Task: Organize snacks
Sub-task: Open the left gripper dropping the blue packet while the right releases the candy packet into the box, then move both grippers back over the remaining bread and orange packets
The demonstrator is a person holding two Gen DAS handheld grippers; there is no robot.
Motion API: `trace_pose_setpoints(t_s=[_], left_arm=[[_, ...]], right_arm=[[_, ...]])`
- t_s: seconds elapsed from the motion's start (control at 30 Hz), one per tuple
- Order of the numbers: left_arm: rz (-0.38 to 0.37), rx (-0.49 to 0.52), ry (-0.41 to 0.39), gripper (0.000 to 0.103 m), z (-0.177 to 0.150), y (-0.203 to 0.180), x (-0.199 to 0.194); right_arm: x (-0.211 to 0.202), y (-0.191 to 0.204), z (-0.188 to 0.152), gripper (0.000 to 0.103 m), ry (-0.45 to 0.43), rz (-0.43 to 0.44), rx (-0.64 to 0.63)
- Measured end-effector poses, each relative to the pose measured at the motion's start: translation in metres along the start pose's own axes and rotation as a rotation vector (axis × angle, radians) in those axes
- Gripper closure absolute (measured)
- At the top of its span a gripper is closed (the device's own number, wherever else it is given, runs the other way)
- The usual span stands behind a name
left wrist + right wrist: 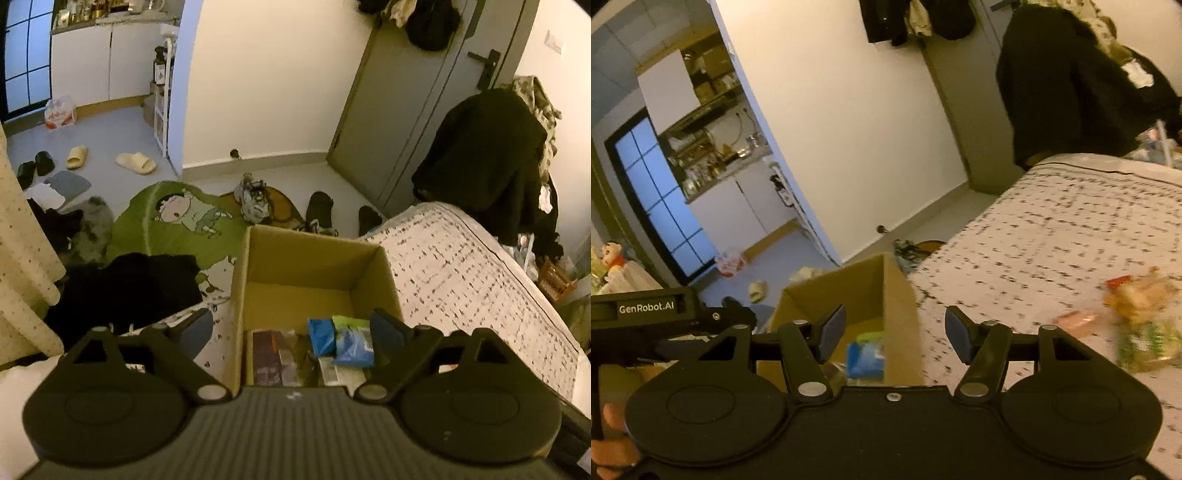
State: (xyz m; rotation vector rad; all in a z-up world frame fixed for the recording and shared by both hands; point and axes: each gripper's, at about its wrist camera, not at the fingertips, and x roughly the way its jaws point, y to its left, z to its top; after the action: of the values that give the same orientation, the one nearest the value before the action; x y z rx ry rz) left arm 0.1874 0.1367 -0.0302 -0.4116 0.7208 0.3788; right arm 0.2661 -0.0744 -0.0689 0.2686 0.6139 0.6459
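An open cardboard box [251,273] stands on the bed's left side. Inside lie a blue snack packet [354,343], a dark brown packet [267,356] and a pale packet [340,373]. My left gripper [291,328] is open and empty just above the box's near end. In the right wrist view the box [901,295] and the blue packet [864,356] show again. My right gripper [894,330] is open and empty over the box's right wall. Several loose snack packets [1137,321] lie blurred on the bed at the right.
The bed has a white patterned cover [461,273]. On the floor lie a green cartoon rug [173,221], black clothes [140,284], shoes [253,197] and slippers [135,162]. A chair draped in dark clothes [480,155] stands by the grey door [406,110].
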Motion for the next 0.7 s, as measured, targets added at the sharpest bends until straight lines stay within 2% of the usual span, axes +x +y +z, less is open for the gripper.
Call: trace_pose_setpoints(t_s=[0.1,0.3,0.33,0.4,0.57,0.7], left_arm=[[-0.01,-0.003,-0.002,0.011,-0.001,-0.001,-0.007],[-0.035,0.014,-0.019,0.004,-0.005,-0.008,-0.021],[-0.039,0.017,-0.022,0.0,-0.005,-0.009,-0.023],[-0.048,0.019,-0.028,0.0,-0.007,-0.012,-0.027],[-0.066,0.032,-0.027,0.0,-0.013,-0.02,-0.033],[-0.087,0.038,-0.034,0.0,-0.019,-0.027,-0.038]], right_arm=[[-0.009,-0.003,0.002,0.043,0.015,-0.024,-0.013],[-0.022,-0.009,0.002,0.043,0.059,-0.074,-0.024],[-0.024,-0.01,0.002,0.042,0.063,-0.08,-0.029],[-0.029,-0.013,0.002,0.041,0.062,-0.097,-0.037],[-0.044,-0.023,0.004,0.03,0.05,-0.142,-0.036],[-0.059,-0.038,0.002,0.027,0.058,-0.189,-0.03]])
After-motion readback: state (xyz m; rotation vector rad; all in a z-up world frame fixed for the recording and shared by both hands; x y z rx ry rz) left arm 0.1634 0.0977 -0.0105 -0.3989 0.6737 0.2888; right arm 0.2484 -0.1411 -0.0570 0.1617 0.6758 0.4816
